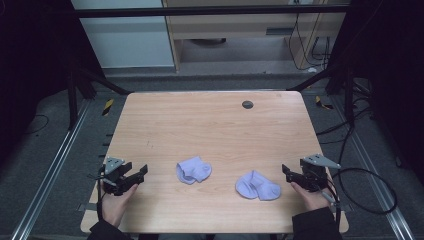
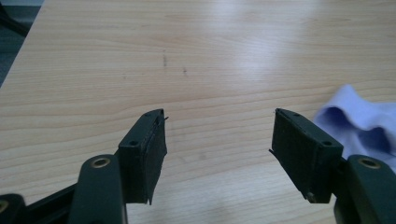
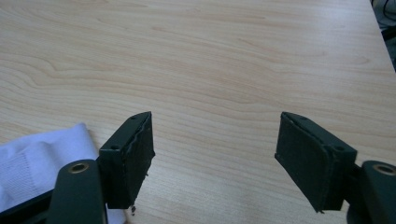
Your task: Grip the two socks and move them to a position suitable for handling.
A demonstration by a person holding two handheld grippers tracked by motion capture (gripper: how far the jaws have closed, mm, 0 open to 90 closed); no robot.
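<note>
Pale wooden table (image 1: 210,125) in a dim room, dark floor and rails around, a small round grommet (image 1: 247,104) near the far edge. Two lilac socks near the front edge: left sock (image 1: 193,170) crumpled toward centre-left, right sock (image 1: 257,186) just beside the right gripper (image 1: 289,172). Left gripper (image 1: 140,176) well apart from its sock. Both sets of jaws wide open, nothing between them. Likely soft, light, limp, non-slippery fabric; best pinched at a raised fold or cuff. Cuff and toe ends hard to tell apart in the bunched cloth; socks cut off at frame edges in both gripper views.
</note>
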